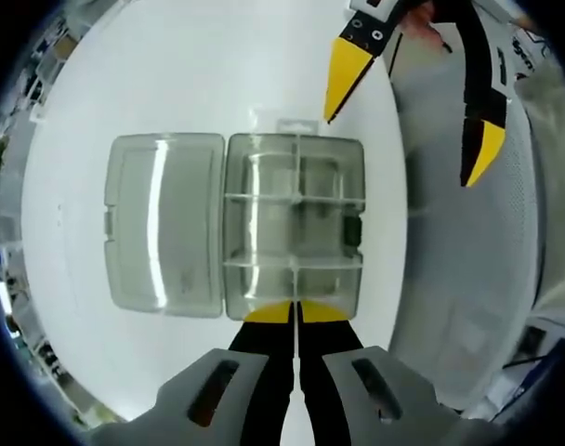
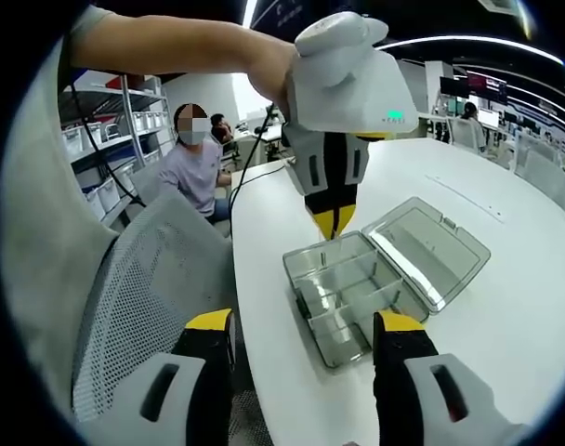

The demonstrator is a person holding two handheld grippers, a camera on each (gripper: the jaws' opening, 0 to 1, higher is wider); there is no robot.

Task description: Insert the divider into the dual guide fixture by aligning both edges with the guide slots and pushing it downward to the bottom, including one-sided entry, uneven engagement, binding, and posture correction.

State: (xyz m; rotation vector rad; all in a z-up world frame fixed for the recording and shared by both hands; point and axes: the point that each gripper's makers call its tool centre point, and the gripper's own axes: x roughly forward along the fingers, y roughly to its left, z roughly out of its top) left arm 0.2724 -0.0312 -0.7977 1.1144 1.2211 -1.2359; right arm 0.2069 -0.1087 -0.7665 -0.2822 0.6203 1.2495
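Now the left gripper [image 1: 295,312] has its yellow-tipped fingers [image 1: 267,313] pressed together, nearly touching, at the near wall of the clear plastic organizer box [image 1: 294,223]; whether a thin clear divider is pinched between them cannot be told. Beyond those fingers the box lies open on the white worktop [image 1: 171,74], its tray crossed by clear partitions [image 1: 292,197] and its lid [image 1: 164,223] folded flat to the left of them. The right gripper [image 2: 303,325] holds its fingers [image 2: 210,327] wide apart with nothing between them, and the box tray [image 2: 343,293] sits ahead, between the two tips. A grey mesh chair [image 2: 143,269] stands beside the left finger of that pair.
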